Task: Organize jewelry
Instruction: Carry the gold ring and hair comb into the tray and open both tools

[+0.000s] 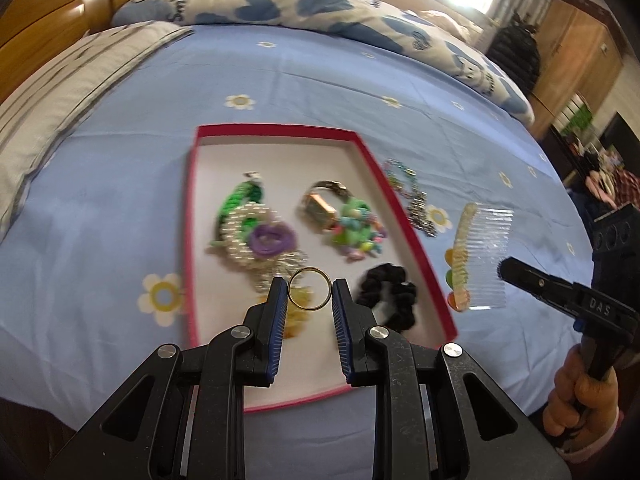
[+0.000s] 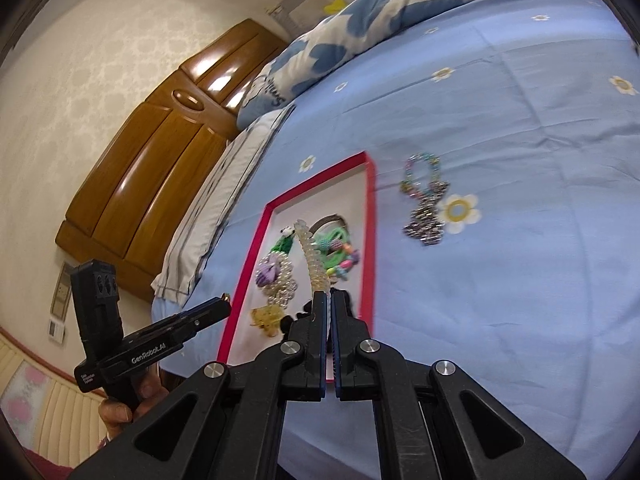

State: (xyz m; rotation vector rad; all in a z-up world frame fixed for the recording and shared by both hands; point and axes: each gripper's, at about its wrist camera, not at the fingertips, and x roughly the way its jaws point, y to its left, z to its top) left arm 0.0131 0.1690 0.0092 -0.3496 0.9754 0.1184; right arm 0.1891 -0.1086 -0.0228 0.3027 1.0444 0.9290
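Note:
A red-rimmed white box (image 1: 372, 168) lies on the blue bed sheet and holds a pearl and green bracelet pile (image 1: 248, 224), a watch (image 1: 320, 204), colourful beads (image 1: 356, 232), a black scrunchie (image 1: 388, 296) and a yellow clip (image 1: 298, 312). My left gripper (image 1: 310, 296) is shut on a gold ring (image 1: 310, 289), held above the box's near part. My right gripper (image 2: 330, 300) is shut on a clear comb (image 2: 314, 264), also seen in the left wrist view (image 1: 480, 256), held beside the box (image 2: 370, 216). A beaded bracelet (image 2: 424, 200) lies on the sheet right of the box.
Pillows (image 1: 60, 92) and a folded quilt (image 1: 320, 4) lie at the head of the bed. A wooden headboard (image 2: 168, 148) stands behind. Flat blue sheet (image 2: 520, 280) spreads right of the box.

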